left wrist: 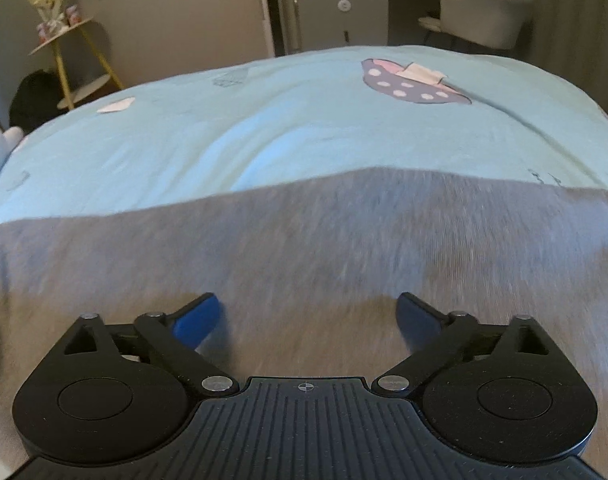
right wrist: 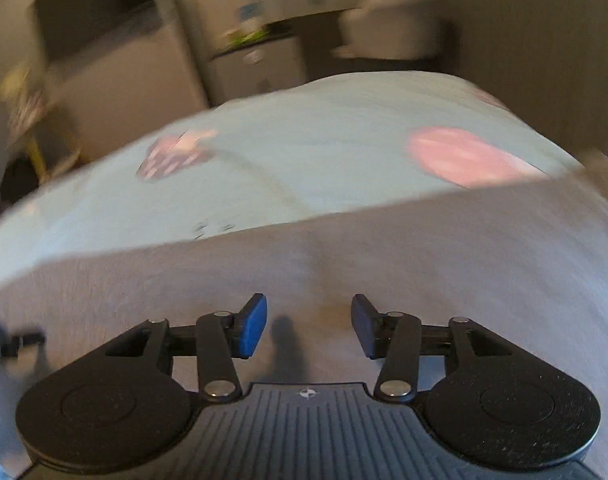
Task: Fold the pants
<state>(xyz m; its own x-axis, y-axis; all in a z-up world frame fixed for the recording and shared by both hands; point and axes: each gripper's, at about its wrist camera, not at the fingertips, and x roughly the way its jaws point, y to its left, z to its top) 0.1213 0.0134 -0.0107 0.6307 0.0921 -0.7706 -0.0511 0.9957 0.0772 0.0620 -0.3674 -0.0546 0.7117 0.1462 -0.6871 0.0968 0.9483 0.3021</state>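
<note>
The grey pants (left wrist: 304, 248) lie spread across the near part of a light blue bed cover (left wrist: 264, 132). My left gripper (left wrist: 307, 320) is wide open just above the grey cloth and holds nothing. In the right wrist view the pants (right wrist: 343, 260) fill the lower half, with the blue cover (right wrist: 304, 148) beyond them. My right gripper (right wrist: 308, 324) is open over the cloth and empty. The tip of the left gripper (right wrist: 8, 340) shows at the left edge of the right wrist view. Both views are blurred.
Beyond the bed stand a small gold-legged shelf (left wrist: 76, 60) at the left, a grey cabinet (left wrist: 339, 20) in the middle and a pale chair (left wrist: 483, 12) at the right. The cover carries a purple dotted print (left wrist: 411, 84) and a pink print (right wrist: 463, 156).
</note>
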